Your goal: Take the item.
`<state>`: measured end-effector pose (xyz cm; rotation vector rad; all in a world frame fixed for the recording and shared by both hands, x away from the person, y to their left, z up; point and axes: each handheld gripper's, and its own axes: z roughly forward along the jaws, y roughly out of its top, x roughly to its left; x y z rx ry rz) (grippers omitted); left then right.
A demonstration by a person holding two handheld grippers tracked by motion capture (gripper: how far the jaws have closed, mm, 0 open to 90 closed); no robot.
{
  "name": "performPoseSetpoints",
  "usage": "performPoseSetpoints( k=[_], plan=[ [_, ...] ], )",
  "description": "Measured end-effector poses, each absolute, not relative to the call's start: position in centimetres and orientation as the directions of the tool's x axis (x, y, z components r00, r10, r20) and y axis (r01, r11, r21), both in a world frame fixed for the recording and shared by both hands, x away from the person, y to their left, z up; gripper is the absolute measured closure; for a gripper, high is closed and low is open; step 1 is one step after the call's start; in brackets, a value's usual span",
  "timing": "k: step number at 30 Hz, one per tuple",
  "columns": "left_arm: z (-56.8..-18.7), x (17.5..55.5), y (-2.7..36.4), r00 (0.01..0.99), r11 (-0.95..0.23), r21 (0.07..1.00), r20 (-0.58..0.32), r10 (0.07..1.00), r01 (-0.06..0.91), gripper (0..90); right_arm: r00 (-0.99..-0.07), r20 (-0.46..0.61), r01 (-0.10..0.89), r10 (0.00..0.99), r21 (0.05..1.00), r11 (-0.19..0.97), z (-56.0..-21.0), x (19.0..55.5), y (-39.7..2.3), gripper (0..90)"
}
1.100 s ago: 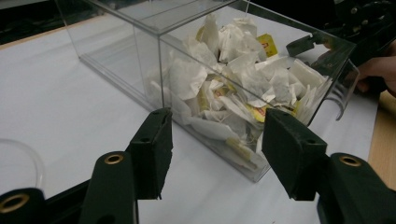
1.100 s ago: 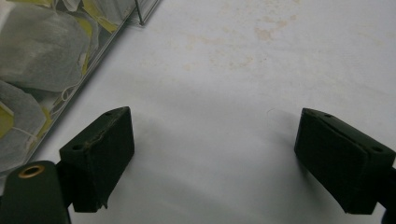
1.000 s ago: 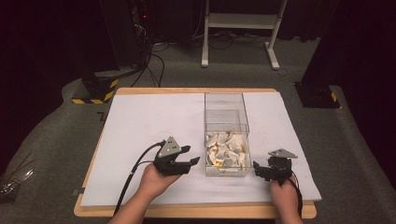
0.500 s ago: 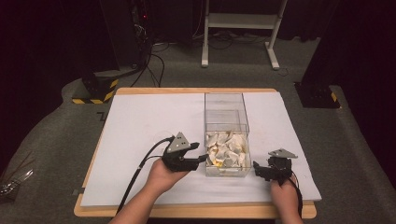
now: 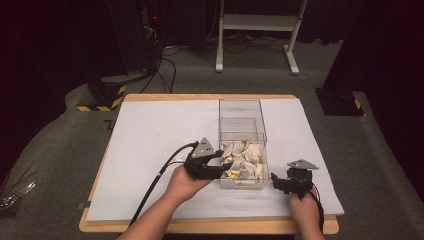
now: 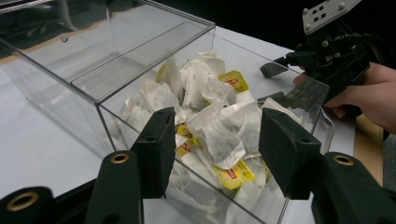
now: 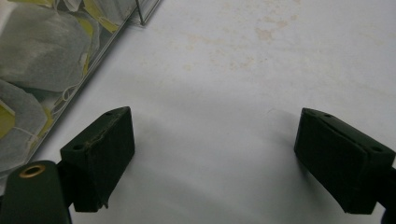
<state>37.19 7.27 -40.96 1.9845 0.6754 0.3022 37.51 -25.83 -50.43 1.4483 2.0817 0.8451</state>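
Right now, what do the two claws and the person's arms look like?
Both the left claw and right claw are black, each with two blocky padded jaws, brass-coloured rivets and a grey three-cornered plate on top. A black cable trails from the left one. The forearms are bare, no sleeves.

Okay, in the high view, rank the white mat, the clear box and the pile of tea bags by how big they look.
1. White mat, by far the largest.
2. Clear box, standing on the mat.
3. Pile of tea bags, filling just the box's near part.
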Motion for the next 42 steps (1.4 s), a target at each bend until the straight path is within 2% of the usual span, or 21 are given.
performPoseSetpoints(
  k=[11,16,42],
  plan=[
    [-40.8,38.3,5.7,0.823,-0.386,0.859,-0.068,0.564,0.336,47.2,-0.341,-0.029,0.654,0.94,0.711,0.259,-50.4,37.5,-25.9,12.3],
    [-41.1,38.8,5.4,0.824,-0.389,0.849,-0.091,0.559,0.358,51.1,-0.342,-0.029,0.653,0.939,0.712,0.26,-50.4,37.5,-25.9,12.4],
    [-42.4,40.8,1.5,0.826,-0.579,0.696,-0.035,0.562,0.424,54.7,-0.344,-0.025,0.653,0.939,0.712,0.259,-50.4,37.5,-25.9,12.6]
  ],
)
